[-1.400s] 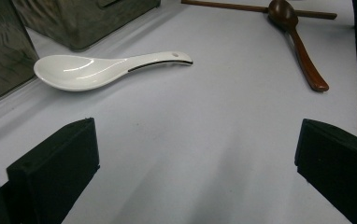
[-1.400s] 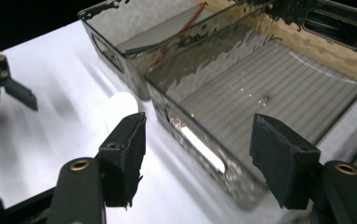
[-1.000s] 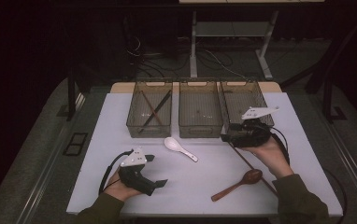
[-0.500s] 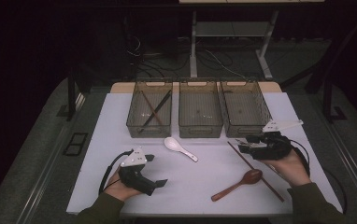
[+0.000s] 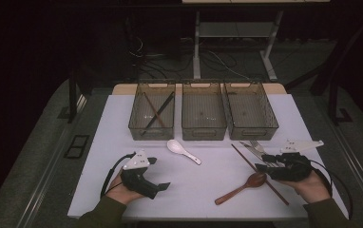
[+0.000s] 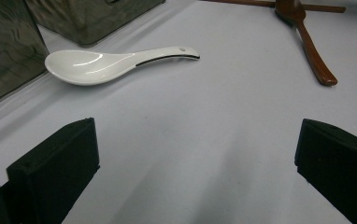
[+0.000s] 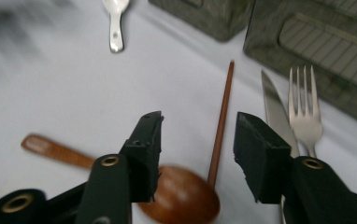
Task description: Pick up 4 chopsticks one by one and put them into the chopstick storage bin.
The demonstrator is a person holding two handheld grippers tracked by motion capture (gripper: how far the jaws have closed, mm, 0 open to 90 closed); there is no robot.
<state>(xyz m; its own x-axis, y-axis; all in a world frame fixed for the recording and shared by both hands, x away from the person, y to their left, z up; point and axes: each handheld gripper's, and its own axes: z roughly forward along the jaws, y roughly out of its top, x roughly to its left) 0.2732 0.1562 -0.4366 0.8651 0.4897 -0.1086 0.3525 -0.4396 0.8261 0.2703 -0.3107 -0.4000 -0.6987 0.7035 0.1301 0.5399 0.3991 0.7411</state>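
My right gripper (image 5: pixel 261 166) hovers low over the right side of the white table, above a brown chopstick (image 5: pixel 258 173) and the bowl of a wooden spoon (image 5: pixel 241 187). Its jaws have just been closing and stand partly open with nothing pressed between them. In the right gripper view (image 7: pixel 197 140) the chopstick (image 7: pixel 221 121) runs through the gap beyond the tips, and the spoon bowl (image 7: pixel 186 196) sits below. A knife (image 7: pixel 274 112) and a fork (image 7: pixel 303 112) lie just to the right. My left gripper (image 5: pixel 158 173) rests at the front left, wide open (image 6: pixel 195 158), facing a white ceramic spoon (image 6: pixel 106 63).
Three see-through bins stand in a row at the back; the left bin (image 5: pixel 137 111) holds dark chopsticks, while the middle bin (image 5: pixel 203 128) and the right bin (image 5: pixel 265 118) look nearly bare. The white spoon (image 5: pixel 182 151) lies mid-table. Cables trail from both grippers.
My right hand has moved from in front of the right bin toward the table's front right, down over the chopstick and wooden spoon, with its jaws narrower. The left hand has stayed put.
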